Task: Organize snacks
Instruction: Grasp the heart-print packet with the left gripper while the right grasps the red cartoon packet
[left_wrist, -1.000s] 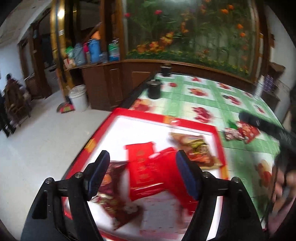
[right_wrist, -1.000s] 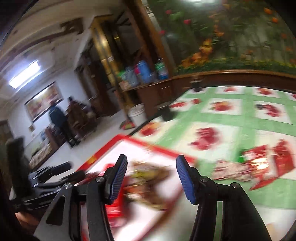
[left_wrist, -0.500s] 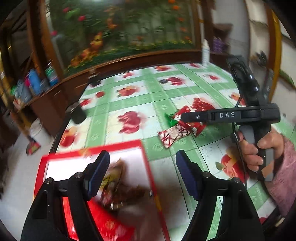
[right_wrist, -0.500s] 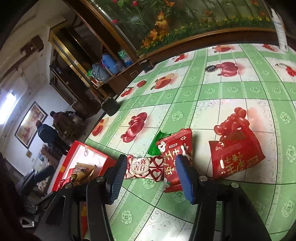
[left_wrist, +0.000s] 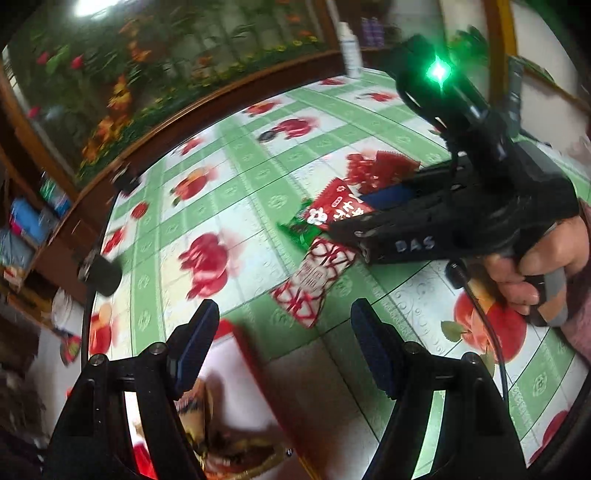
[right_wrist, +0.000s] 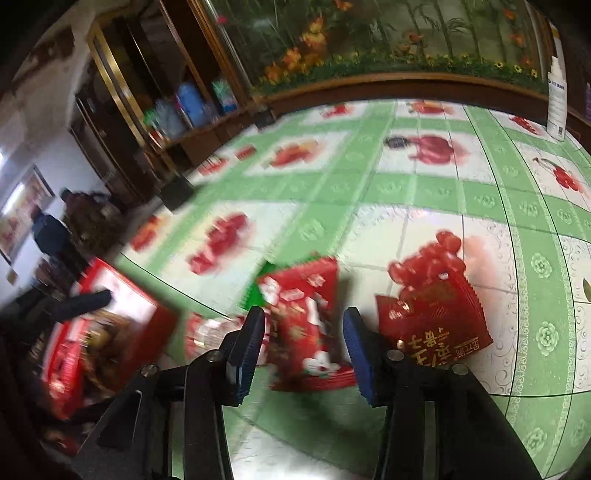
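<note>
Three loose snack packets lie on the green tablecloth (left_wrist: 236, 173). My right gripper (right_wrist: 304, 350) is down on the middle one, a red packet with white characters (right_wrist: 306, 314), also seen as the packet with a green end (left_wrist: 332, 214). Its jaws are closing and both pads meet the packet's sides. A red-and-white lattice packet (left_wrist: 314, 280) lies just left of it and a darker red packet (right_wrist: 436, 321) just right. My left gripper (left_wrist: 284, 347) is open with nothing between its fingers, over the corner of the red tray (left_wrist: 243, 343), which holds several snacks.
A hand (left_wrist: 535, 266) holds the right gripper at the table's right side. A black cup (left_wrist: 99, 273) stands near the left table edge and a white bottle (right_wrist: 556, 99) at the far right. People (right_wrist: 51, 229) stand far off by the shelves.
My left gripper swung right from above the tray toward the loose packets, rolling as it went. My right gripper dropped onto the middle red packet and its jaws narrowed around it.
</note>
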